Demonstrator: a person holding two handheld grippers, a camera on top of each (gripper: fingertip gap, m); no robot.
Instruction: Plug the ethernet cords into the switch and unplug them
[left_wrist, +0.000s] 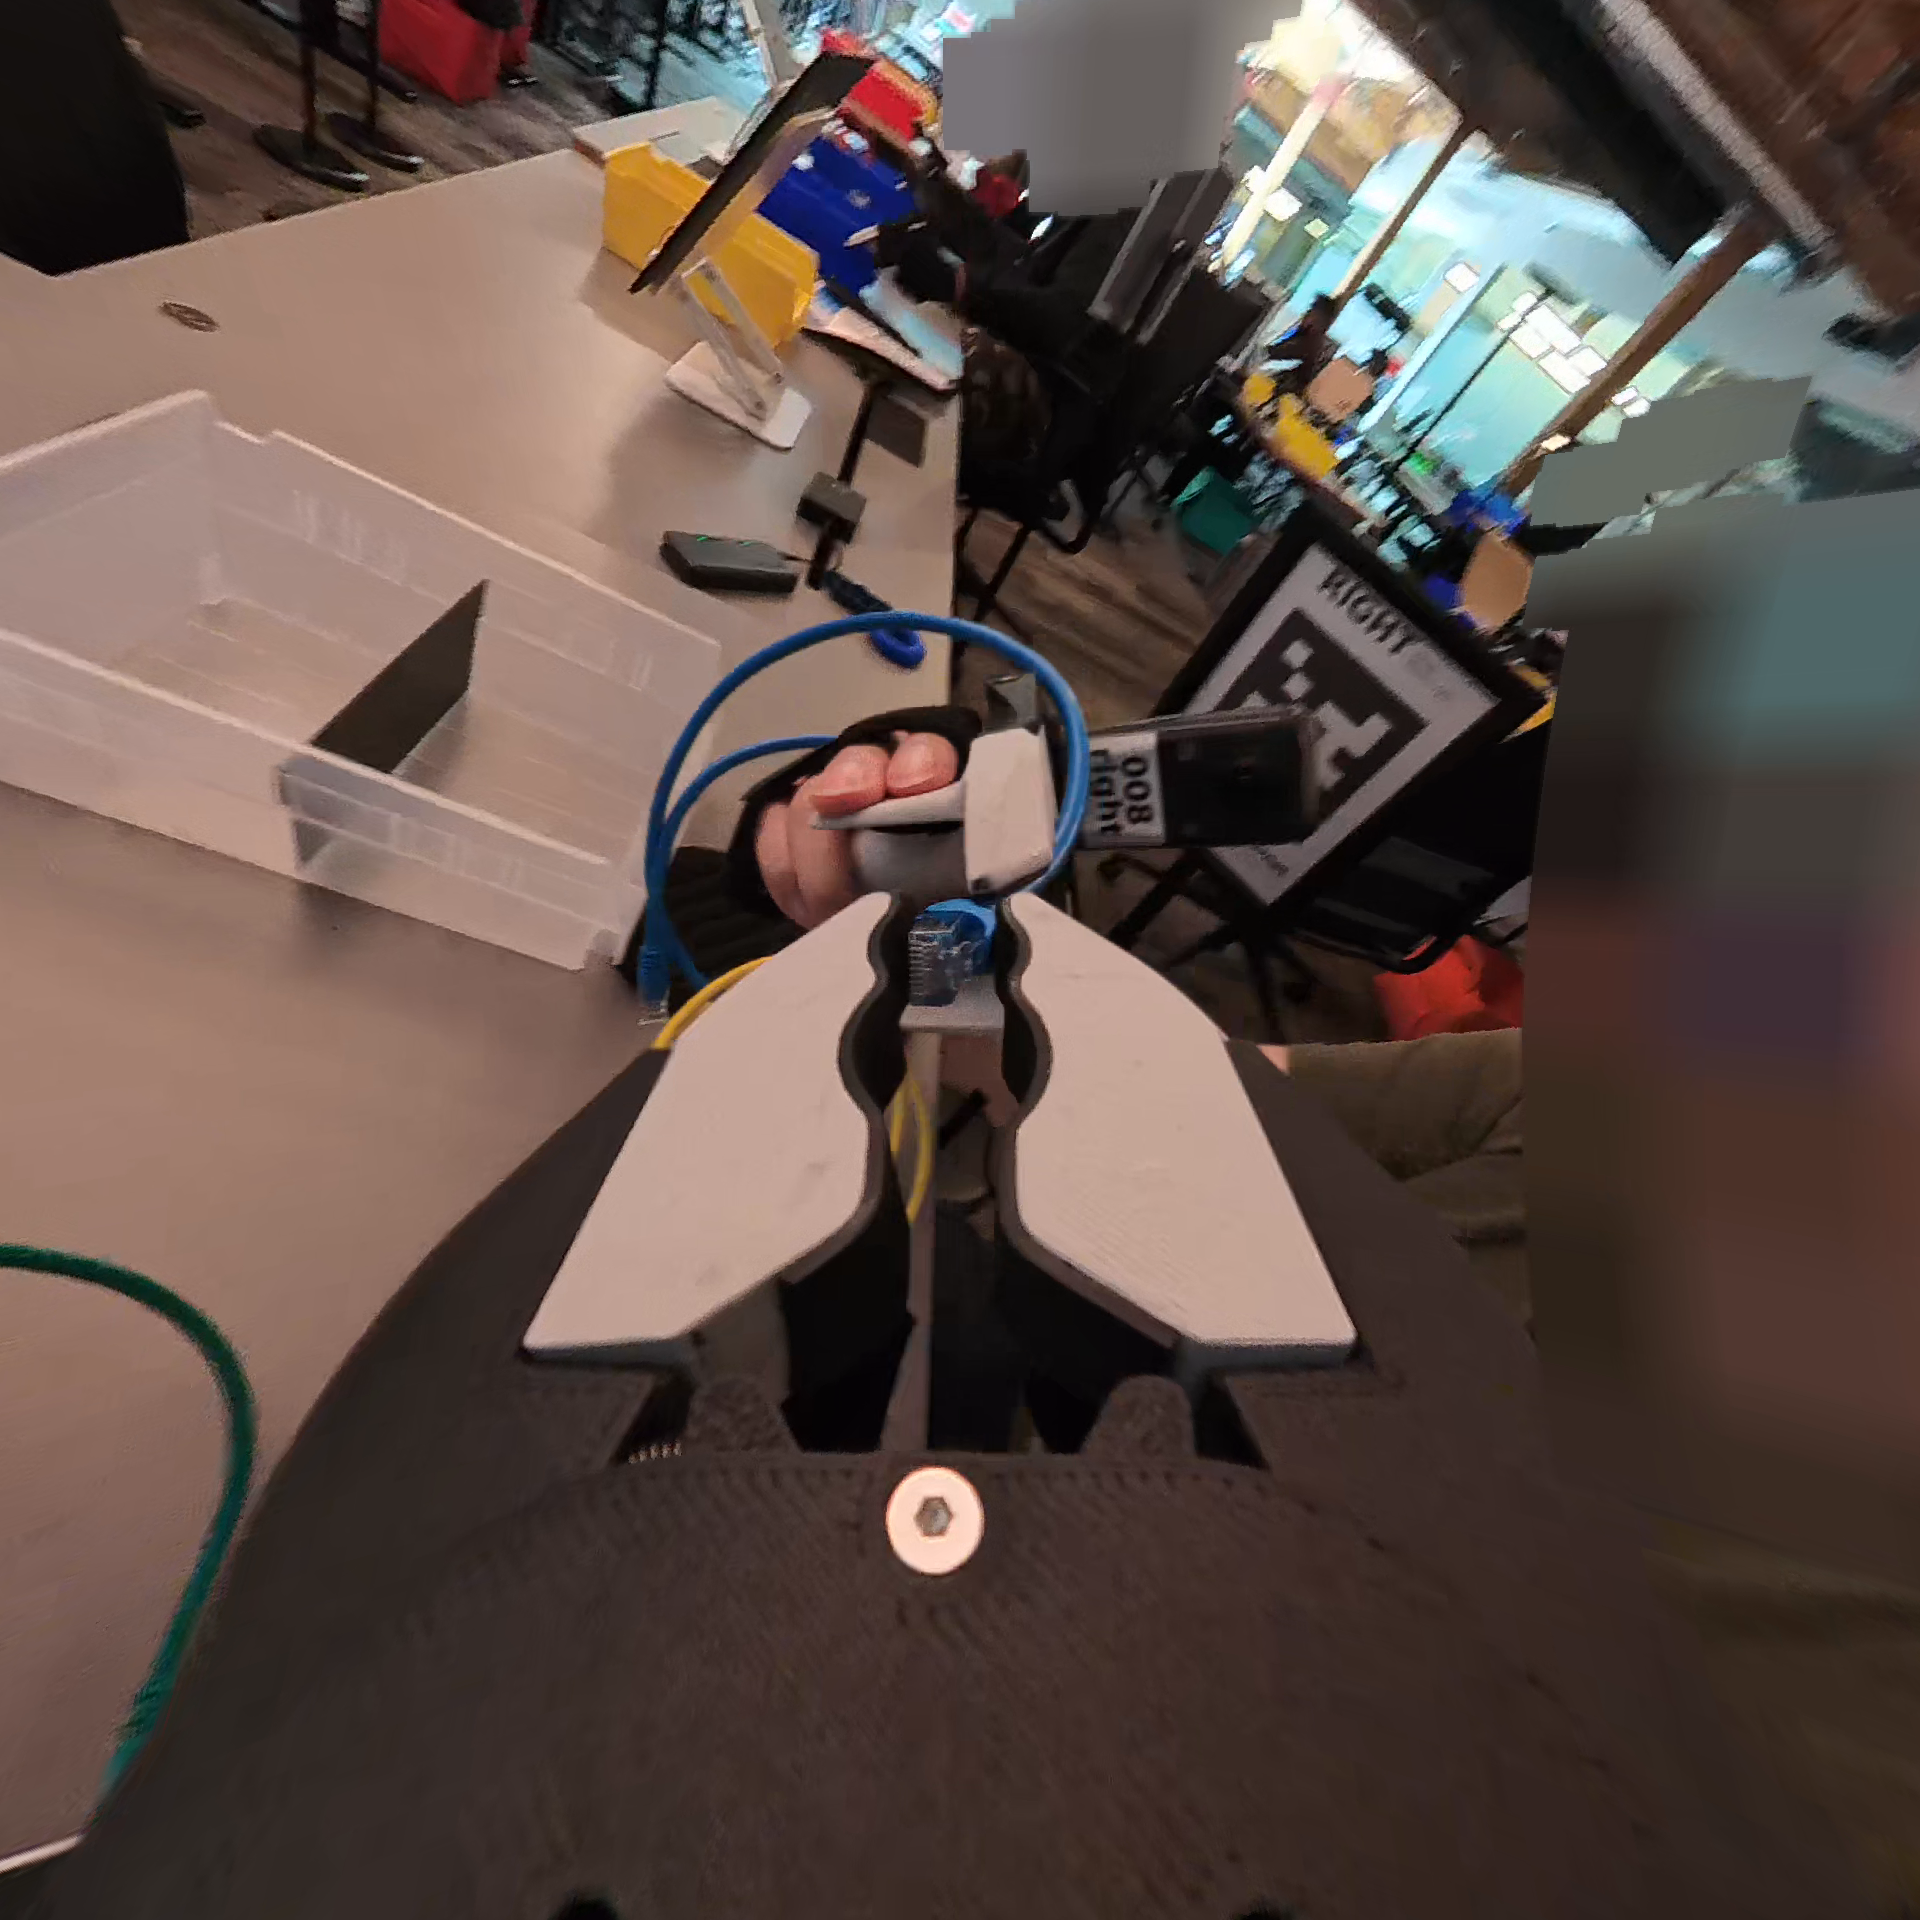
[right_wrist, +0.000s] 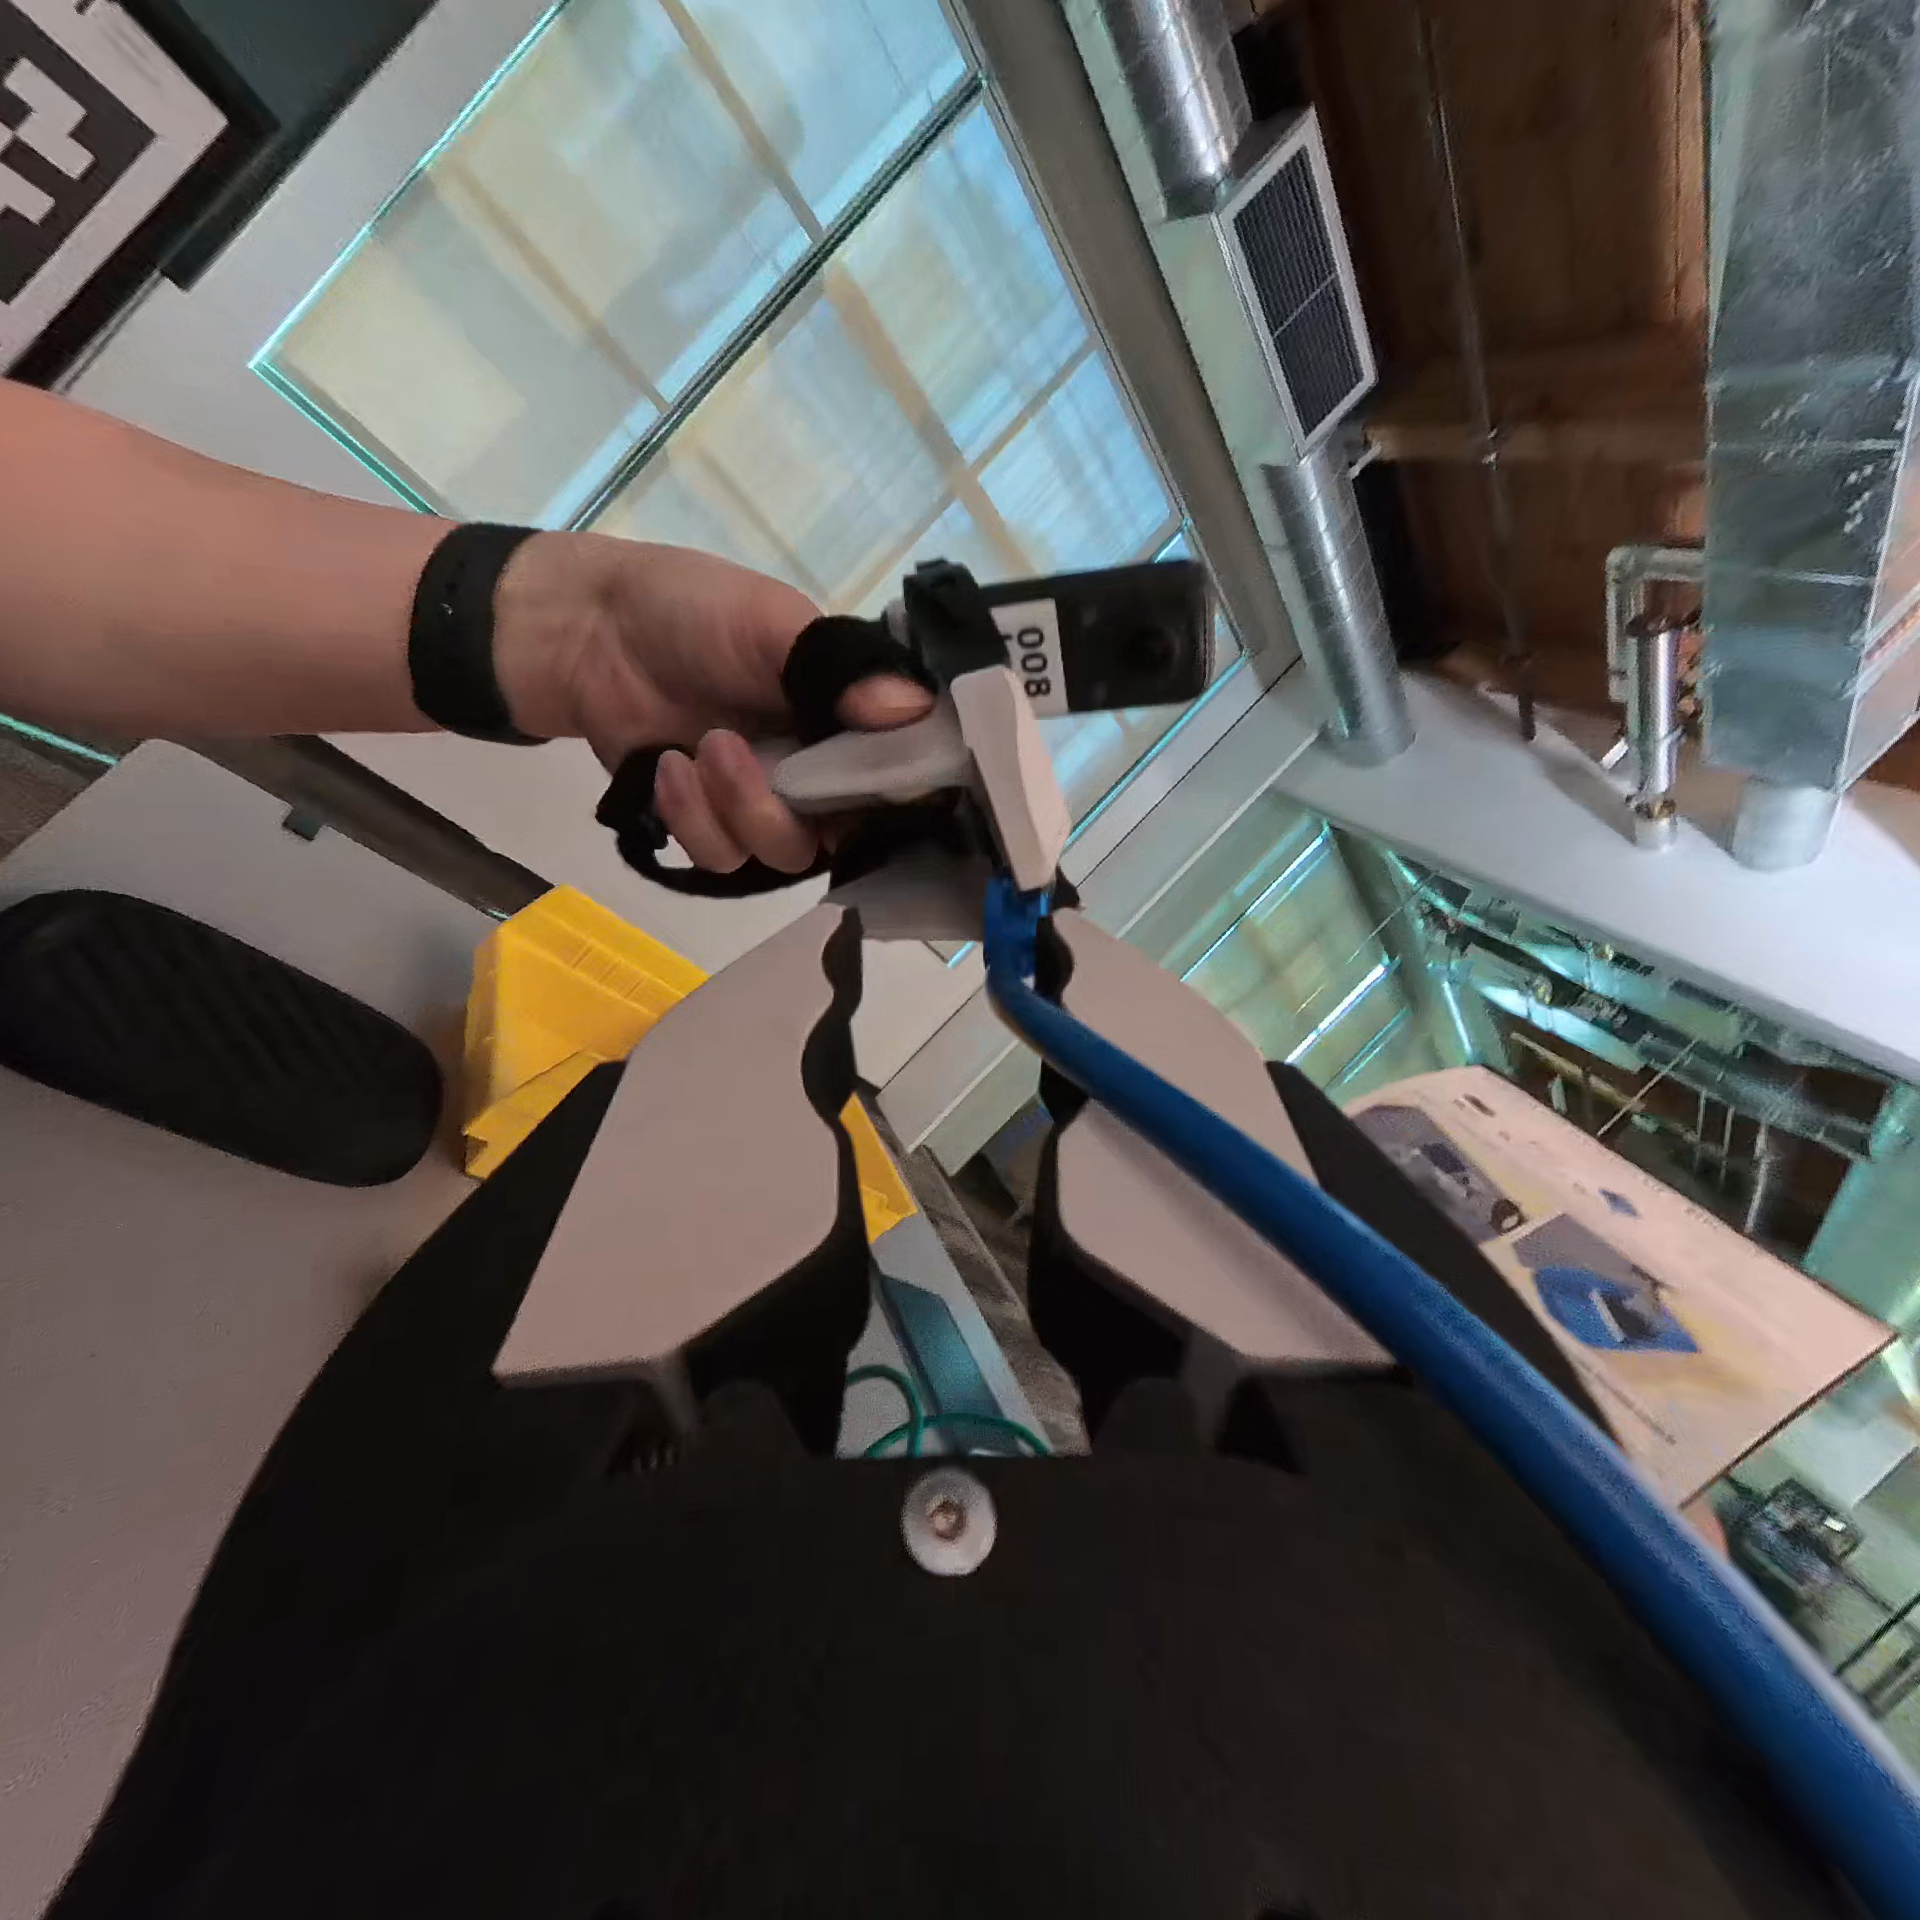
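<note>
Blue ethernet cord (left_wrist: 948, 951) plug is pinched between the left gripper (left_wrist: 943, 940) fingertips, in the air beyond the table (left_wrist: 312, 1091) edge. The right gripper (right_wrist: 948, 935) is part-open; the cord is seen lying against one finger (right_wrist: 1143, 1049).

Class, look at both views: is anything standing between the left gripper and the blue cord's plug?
Nothing visible does. The plug sits right between the fingertips of the left gripper. The right gripper faces it from the opposite side, open, with the blue cord running along one of its fingers.
</note>
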